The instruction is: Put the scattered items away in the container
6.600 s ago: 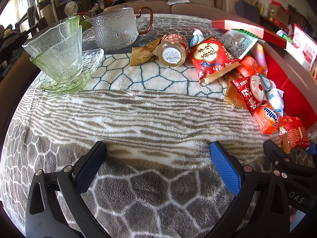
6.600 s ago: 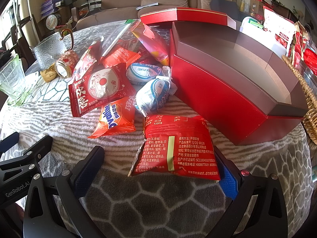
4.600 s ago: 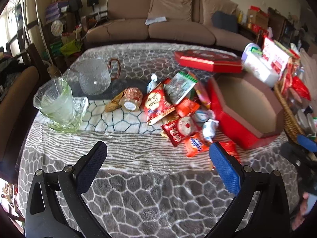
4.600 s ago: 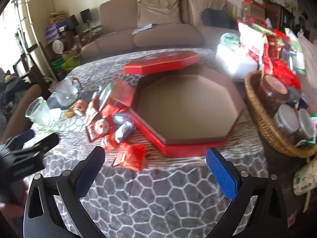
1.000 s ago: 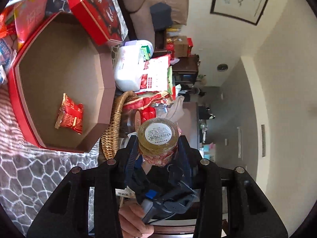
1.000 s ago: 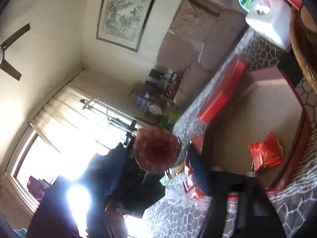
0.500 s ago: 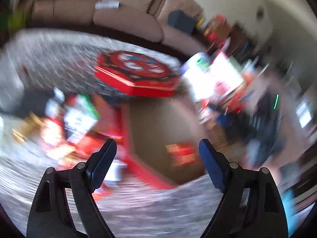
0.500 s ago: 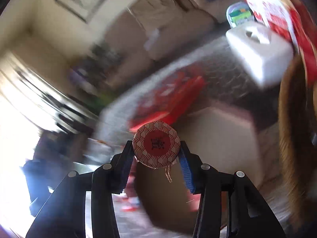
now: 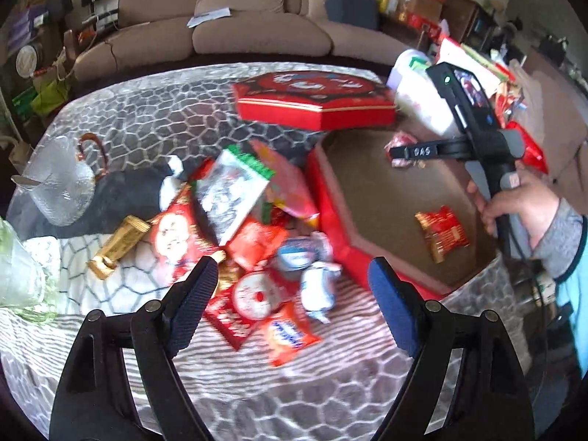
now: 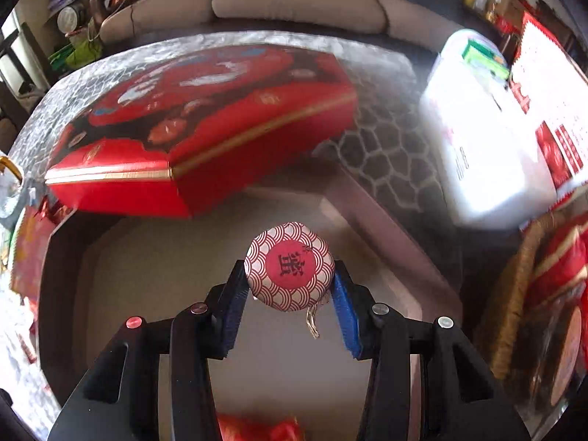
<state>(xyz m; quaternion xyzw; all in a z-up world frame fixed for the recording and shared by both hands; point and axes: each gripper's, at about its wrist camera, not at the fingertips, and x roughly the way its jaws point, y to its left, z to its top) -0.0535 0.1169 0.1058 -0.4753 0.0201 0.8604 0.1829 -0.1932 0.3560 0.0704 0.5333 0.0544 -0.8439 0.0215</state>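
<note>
My right gripper [image 10: 289,275] is shut on a small jar [image 10: 290,266] with a red-and-white patterned cloth lid, held above the brown floor of the open red octagonal box [image 10: 158,294]. In the left wrist view that gripper [image 9: 404,152] and the jar [image 9: 398,141] hang over the box [image 9: 327,213], where one red packet [image 9: 443,233] lies. My left gripper [image 9: 290,286] is open and empty above the pile of snack packets [image 9: 253,299] left of the box. An orange packet [image 9: 290,334] lies nearest.
The box's red lid [image 9: 316,99] leans at the far rim. A glass pitcher [image 9: 62,191] and a green glass dish [image 9: 18,275] stand at the left. A white tissue pack [image 10: 477,147] and a wicker basket [image 10: 514,294] sit right of the box. A hand [image 9: 514,198] holds the right gripper.
A second ago my left gripper held the jar; it let go and now points down at the snack pile. My right gripper took the jar and swung down over the box.
</note>
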